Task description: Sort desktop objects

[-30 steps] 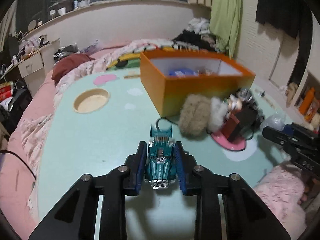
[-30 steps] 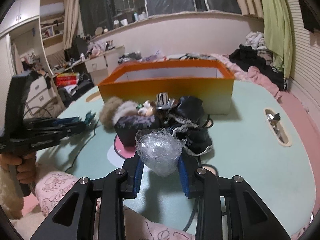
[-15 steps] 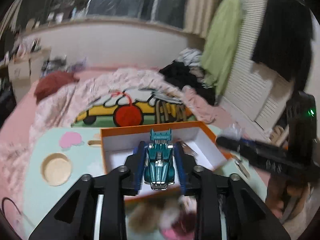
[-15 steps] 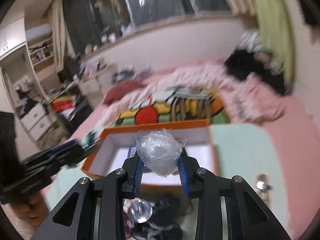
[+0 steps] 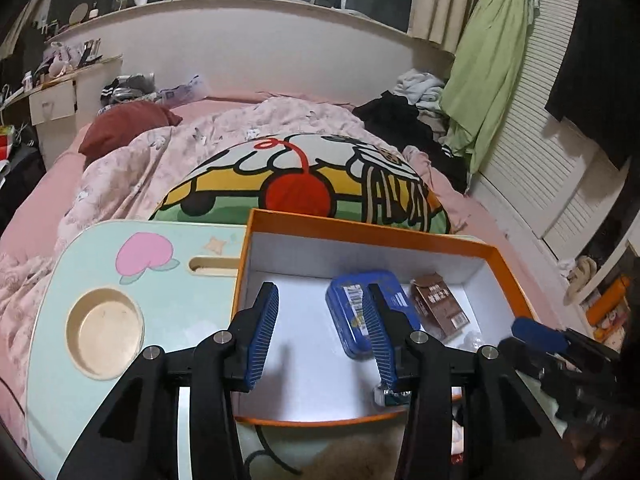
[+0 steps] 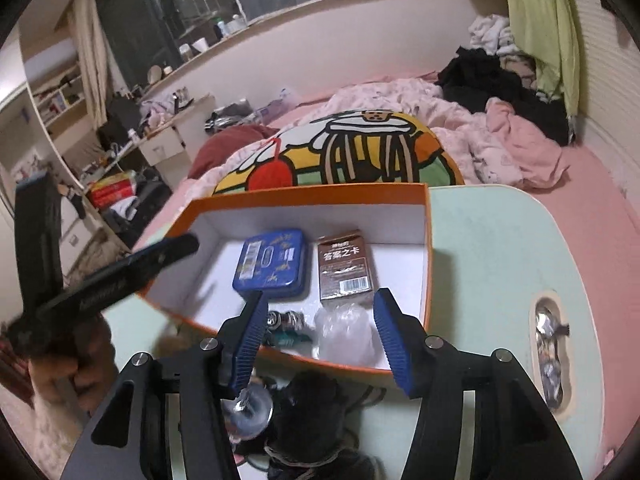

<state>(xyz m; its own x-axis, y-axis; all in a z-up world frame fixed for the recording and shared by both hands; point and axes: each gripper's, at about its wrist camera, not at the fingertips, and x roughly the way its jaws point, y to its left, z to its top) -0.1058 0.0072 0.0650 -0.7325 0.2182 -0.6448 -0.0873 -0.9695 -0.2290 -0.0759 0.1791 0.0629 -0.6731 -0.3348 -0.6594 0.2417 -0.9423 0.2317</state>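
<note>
Two hand-held grippers hang over the orange box (image 6: 427,240) on the mint surface (image 6: 492,264). The left hand-held gripper (image 5: 320,336) and right hand-held gripper (image 6: 320,340) are both opening, nothing between the pads. The teal toy car (image 6: 286,330) and plastic-wrap ball (image 6: 346,336) lie inside at the near wall, beside a blue tin (image 6: 272,264) and brown card pack (image 6: 346,268).

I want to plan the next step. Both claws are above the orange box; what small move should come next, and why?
Probably lift both claws back toward the pile in front of the box. The toy car and plastic ball lie inside it, and the opening left claw and right claw hold nothing.
</note>
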